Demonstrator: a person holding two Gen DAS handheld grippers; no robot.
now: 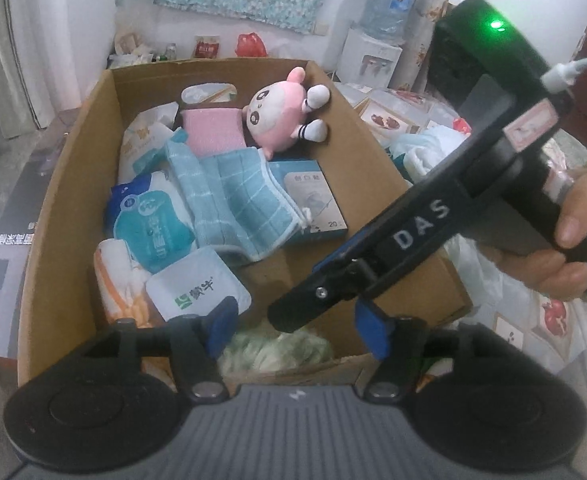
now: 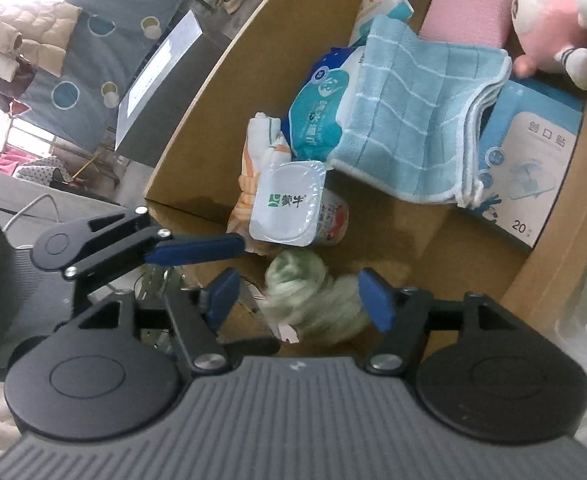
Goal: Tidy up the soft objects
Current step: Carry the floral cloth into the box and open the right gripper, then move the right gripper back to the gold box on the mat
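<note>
Green-white cloth (image 2: 313, 300) lies released at lower centre inside cardboard box (image 2: 553, 240); with both grippers (image 2: 297, 300) (image 1: 293, 332) spread apart and empty, you withdraw for another item.

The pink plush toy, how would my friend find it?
Look in the big cardboard box. At its far end, the pink plush toy leans on the wall beside a flat pink sponge. Only the toy has a white face and white feet.
</note>
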